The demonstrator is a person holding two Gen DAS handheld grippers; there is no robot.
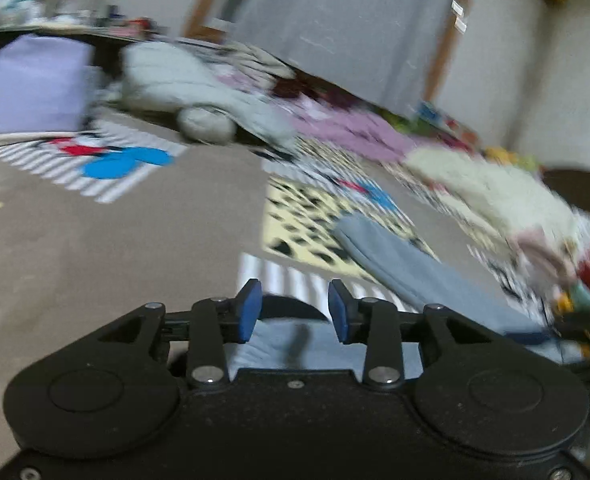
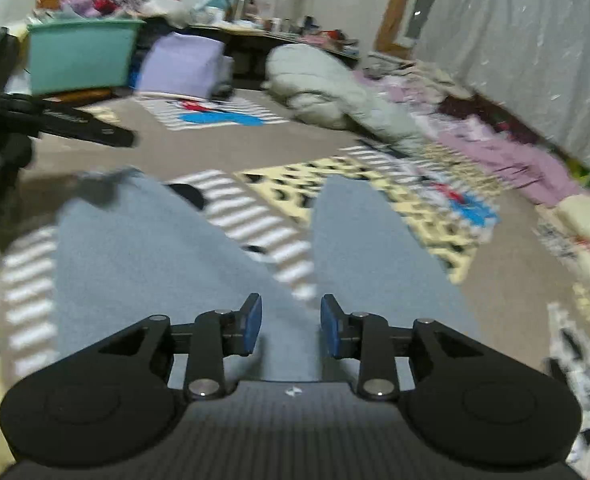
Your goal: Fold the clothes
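Both views blurred. Left tongs (image 1: 295, 308) part open, pads clear of cloth. Right tongs (image 2: 291, 326) part open, nothing gripped. Blue-grey trousers (image 2: 143, 248) lie on the patterned floor mat (image 2: 395, 200), legs spread in a V, directly beneath both tongs.

blur: we can't read the far clutter (image 1: 75, 20) | cut off: blue garment (image 2: 143, 264) under gripper body

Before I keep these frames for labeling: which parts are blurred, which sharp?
Left wrist view: left gripper sharp; floor mat and clothes pile smeared by motion. Right wrist view: right gripper crisp; blue-grey garment soft, teal bin blurred; fisheye bends both.
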